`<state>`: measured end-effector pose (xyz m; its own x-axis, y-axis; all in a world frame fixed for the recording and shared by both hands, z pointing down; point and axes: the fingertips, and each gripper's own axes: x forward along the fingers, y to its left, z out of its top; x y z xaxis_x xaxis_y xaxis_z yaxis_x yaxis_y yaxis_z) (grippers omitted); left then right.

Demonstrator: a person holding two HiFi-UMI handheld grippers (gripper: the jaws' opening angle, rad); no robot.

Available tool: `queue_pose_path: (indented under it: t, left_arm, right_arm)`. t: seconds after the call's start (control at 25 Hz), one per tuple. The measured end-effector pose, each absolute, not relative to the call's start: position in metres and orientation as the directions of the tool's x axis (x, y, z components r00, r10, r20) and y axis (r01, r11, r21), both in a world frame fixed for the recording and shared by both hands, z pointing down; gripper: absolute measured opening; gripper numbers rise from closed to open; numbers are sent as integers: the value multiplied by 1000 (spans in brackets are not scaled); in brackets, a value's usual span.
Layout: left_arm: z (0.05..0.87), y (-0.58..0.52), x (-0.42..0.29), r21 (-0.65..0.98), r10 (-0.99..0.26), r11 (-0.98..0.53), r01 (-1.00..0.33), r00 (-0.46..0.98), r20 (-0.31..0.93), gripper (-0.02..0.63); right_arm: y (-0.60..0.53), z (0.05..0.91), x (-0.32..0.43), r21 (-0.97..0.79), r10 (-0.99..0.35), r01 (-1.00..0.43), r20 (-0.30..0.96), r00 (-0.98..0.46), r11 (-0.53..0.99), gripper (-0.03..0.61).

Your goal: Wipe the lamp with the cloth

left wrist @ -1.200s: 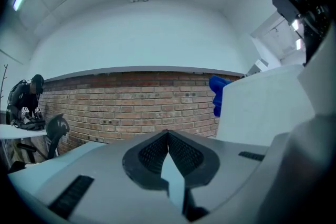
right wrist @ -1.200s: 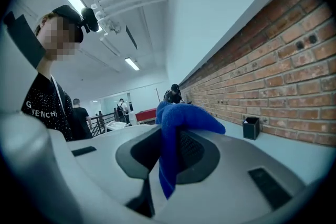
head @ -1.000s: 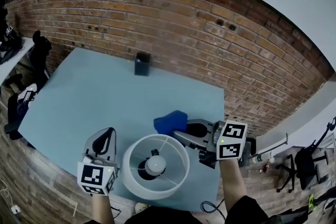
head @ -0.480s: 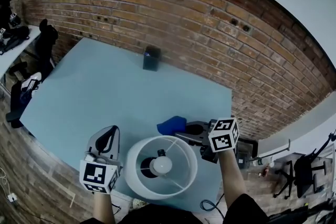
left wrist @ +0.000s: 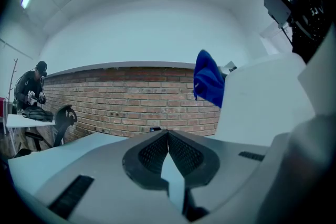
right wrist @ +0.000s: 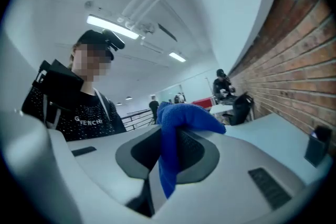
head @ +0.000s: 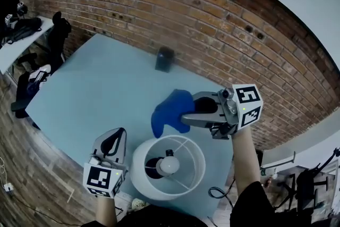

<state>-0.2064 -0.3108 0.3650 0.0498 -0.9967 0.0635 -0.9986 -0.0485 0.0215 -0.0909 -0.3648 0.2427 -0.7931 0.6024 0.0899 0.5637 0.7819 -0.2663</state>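
A white lamp with a round shade and a bulb inside stands at the near edge of the light blue table. My right gripper is shut on a blue cloth, lifted above the table just beyond the lamp's shade. In the right gripper view the cloth hangs from between the closed jaws. My left gripper is shut and holds nothing, resting just left of the lamp; the left gripper view shows the lamp shade at right and the cloth raised behind it.
A small dark box stands at the table's far edge against the brick wall. A black chair and a white desk with a person beside it are at the far left. A cable lies near the lamp.
My right gripper has lifted the blue cloth off the table and raised it up and away from me. The left gripper has stayed beside the lamp.
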Motion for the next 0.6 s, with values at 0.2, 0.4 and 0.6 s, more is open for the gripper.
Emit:
queue_pose_path:
  t: [0.2, 0.4, 0.6]
  left_arm:
    - [365, -302, -213, 21, -998, -11, -1000, 12, 62, 9]
    - [368, -296, -216, 33, -997, 21, -999, -18, 78, 9]
    - [377, -286, -219, 42, -994, 52, -998, -48, 97, 8]
  right_arm:
    - [-341, 236, -109, -248, 751, 711, 132, -647, 657, 60]
    - [-320, 271, -121, -321, 851, 788, 199, -486, 526, 58]
    - [-317, 295, -137, -386, 895, 808, 207, -394, 445, 58]
